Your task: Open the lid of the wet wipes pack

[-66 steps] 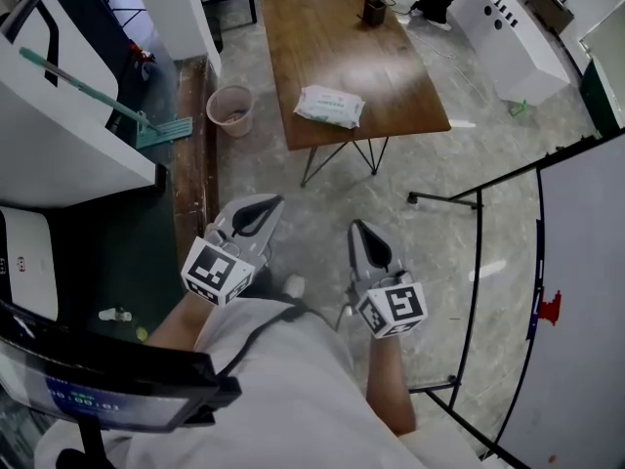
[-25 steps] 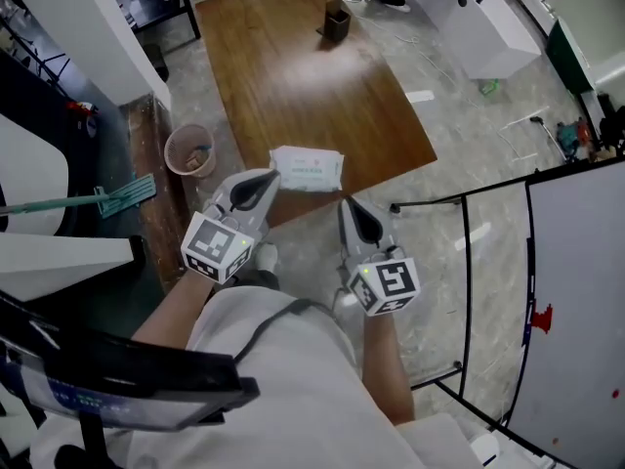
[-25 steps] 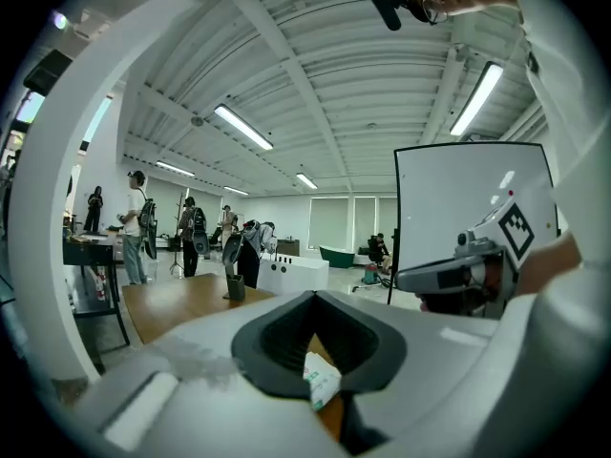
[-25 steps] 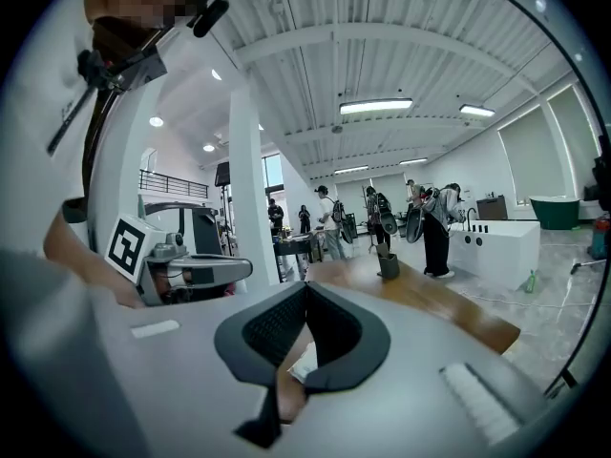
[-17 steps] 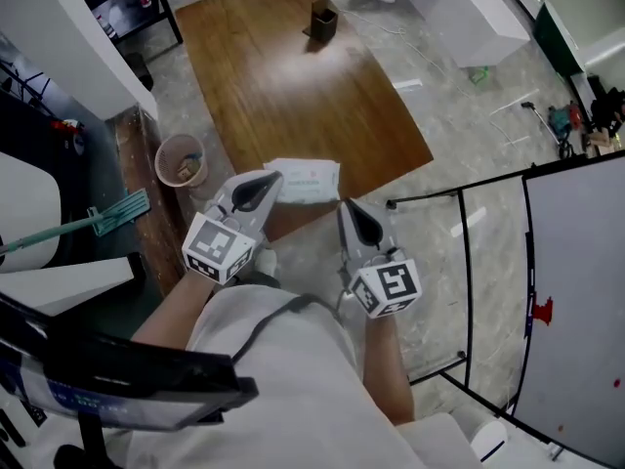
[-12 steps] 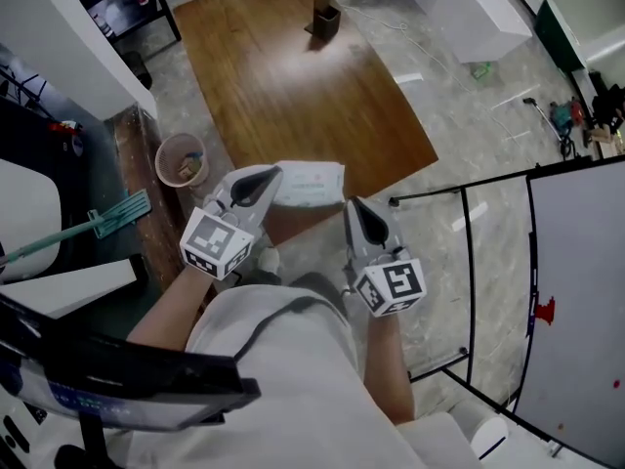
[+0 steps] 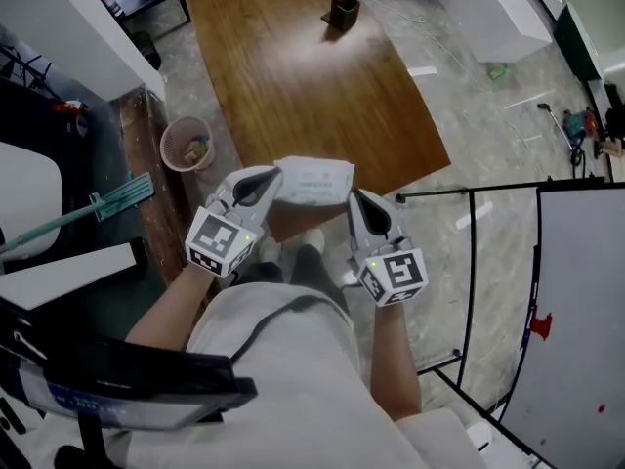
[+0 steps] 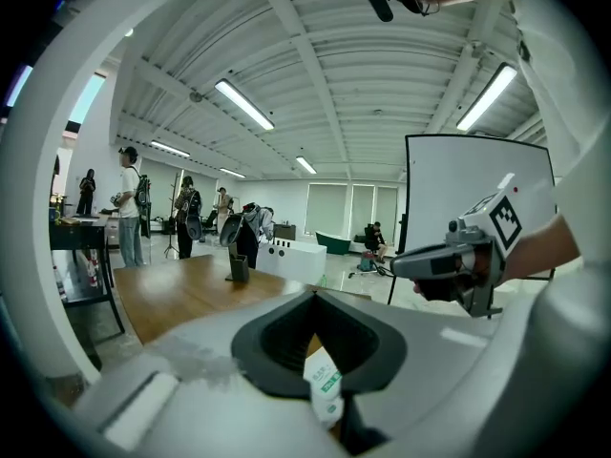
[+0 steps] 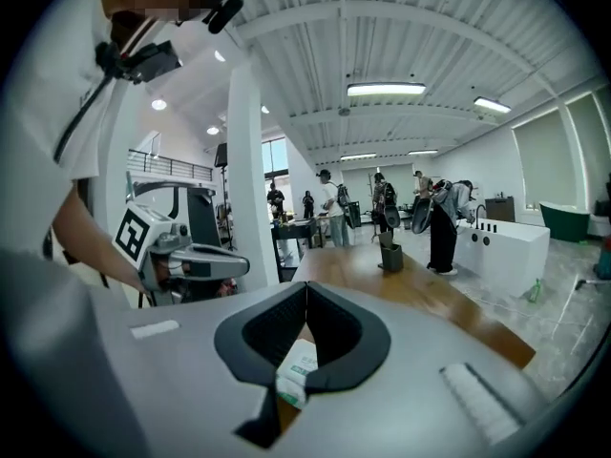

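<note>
Thing: wet wipes pack (image 7: 314,181).
Look: a soft, flat white pouch with green print and a paler rectangular panel in the middle of its top face.
Lid: lies flat on the top face, shut as far as the head view shows; its edges are too small to make out.
Pose: lying flat, top face up, its long side roughly along the table's near edge and slightly skewed.
Place: on the brown wooden table (image 7: 293,66), right at its near edge.
Gripper views: each shows only a small white end of the pouch with green print, low in the middle.
</note>
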